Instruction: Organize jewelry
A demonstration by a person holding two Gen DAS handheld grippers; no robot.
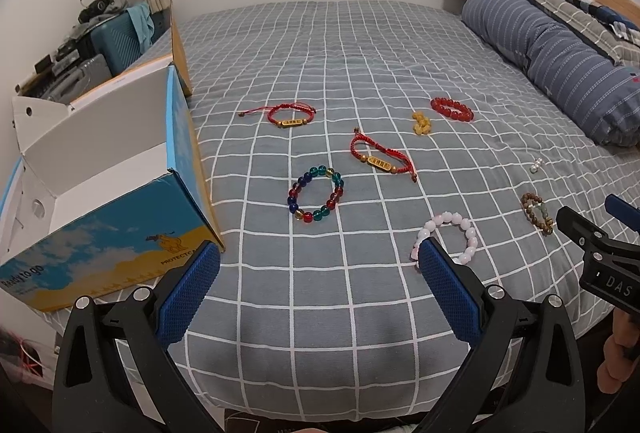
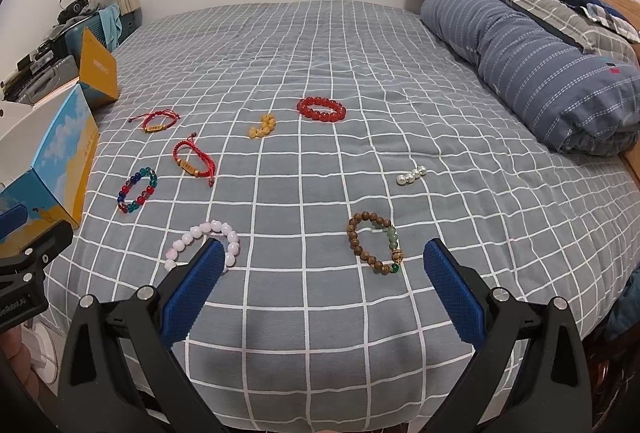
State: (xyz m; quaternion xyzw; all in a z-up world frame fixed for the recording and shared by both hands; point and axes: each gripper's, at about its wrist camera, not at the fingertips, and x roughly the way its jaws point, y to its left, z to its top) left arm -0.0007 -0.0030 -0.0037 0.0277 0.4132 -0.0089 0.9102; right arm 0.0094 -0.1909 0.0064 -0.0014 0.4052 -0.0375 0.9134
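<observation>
Shoebox [image 1: 120, 209] sits open at the left edge of the bed [image 1: 360, 45], blue-and-yellow print, lid flap up, inside white and nothing visible in it. Left gripper [image 1: 320, 265] hovers over the near edge of the bed, jaws wide apart, holding nothing. All jewelry is loose on the grey checked cover, none touching each other. Just right of the box: red cord bracelet with gold tag [image 1: 290, 115] farther back, multicolour glass bead bracelet [image 1: 316, 199] nearer. Second red cord bracelet [image 1: 380, 157] lies between them, slightly right. Pink bead bracelet [image 1: 448, 235] is near the front, partly hidden behind the left gripper's right finger. Yellow bead bracelet [image 2: 262, 126], bunched up, lies mid-bed; red bead bracelet [image 2: 321, 109] just right of it and slightly farther back. Brown wooden bead bracelet [image 2: 374, 247] with green beads lies between the right gripper's fingers in its view, not touched. Right gripper [image 2: 324, 261] also hovers, jaws wide apart, empty. Small pearl piece [image 2: 411, 176] farthest right, near the rolled striped quilt [image 2: 528, 61].
</observation>
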